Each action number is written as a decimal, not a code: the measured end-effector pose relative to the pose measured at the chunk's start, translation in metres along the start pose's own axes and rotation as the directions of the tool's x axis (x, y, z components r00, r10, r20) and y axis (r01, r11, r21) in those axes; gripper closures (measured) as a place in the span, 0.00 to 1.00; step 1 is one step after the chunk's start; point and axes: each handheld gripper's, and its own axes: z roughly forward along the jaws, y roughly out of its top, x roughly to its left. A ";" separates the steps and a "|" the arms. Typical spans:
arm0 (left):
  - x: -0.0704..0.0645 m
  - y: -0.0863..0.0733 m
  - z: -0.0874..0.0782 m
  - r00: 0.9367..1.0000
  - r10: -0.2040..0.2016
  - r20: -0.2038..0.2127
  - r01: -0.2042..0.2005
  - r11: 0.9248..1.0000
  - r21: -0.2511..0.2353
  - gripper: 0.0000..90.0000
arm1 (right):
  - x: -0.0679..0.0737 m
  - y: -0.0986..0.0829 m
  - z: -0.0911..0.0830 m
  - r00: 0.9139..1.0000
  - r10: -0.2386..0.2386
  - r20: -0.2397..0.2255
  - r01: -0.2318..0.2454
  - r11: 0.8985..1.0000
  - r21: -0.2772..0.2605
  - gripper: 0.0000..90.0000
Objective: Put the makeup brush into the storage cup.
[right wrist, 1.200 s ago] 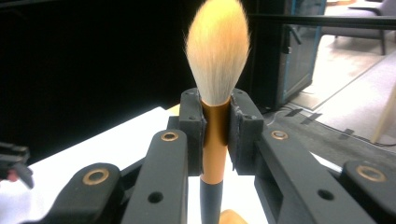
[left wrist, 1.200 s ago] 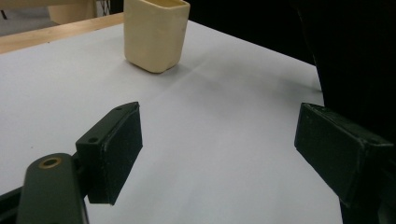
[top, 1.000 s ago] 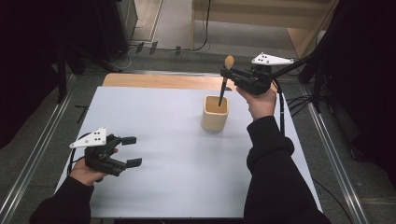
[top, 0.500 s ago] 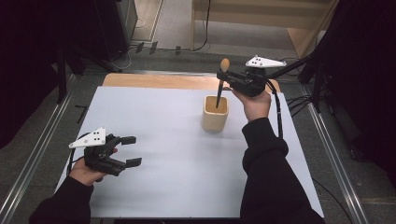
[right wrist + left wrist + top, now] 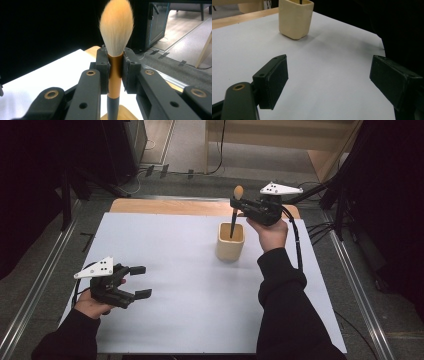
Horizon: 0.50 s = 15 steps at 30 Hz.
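Right gripper view: right hand-held gripper point(image 5: 115, 67) clamps unlabelled brush point(image 5: 115, 32).

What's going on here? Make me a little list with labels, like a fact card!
Held thing: makeup brush, bristles up, handle end down inside the cup
Holder: right claw, shut on the brush's copper-coloured collar
Cup: cream-coloured cup, upright on the white table, near its far edge
Other claw: left claw, open, holding nothing, low over the near left part of the table
Gap: left claw is far from the cup
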 end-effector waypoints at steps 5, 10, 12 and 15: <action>0.000 0.000 0.000 1.000 0.000 0.001 0.000 1.000 0.000 0.18 | -0.003 -0.009 0.000 1.000 0.016 0.007 -0.016 1.000 -0.001 0.88; 0.000 0.000 0.001 1.000 -0.001 0.001 0.001 1.000 0.002 0.18 | -0.003 -0.014 0.000 1.000 0.019 0.004 -0.019 1.000 0.007 0.88; 0.000 0.000 0.000 1.000 -0.001 0.002 0.001 1.000 0.000 0.18 | -0.002 -0.014 0.000 1.000 0.014 0.007 -0.014 1.000 -0.005 0.88; 0.000 0.000 0.000 1.000 -0.004 0.002 0.004 1.000 -0.004 0.18 | -0.002 -0.017 0.001 1.000 0.015 0.010 -0.015 1.000 -0.003 0.88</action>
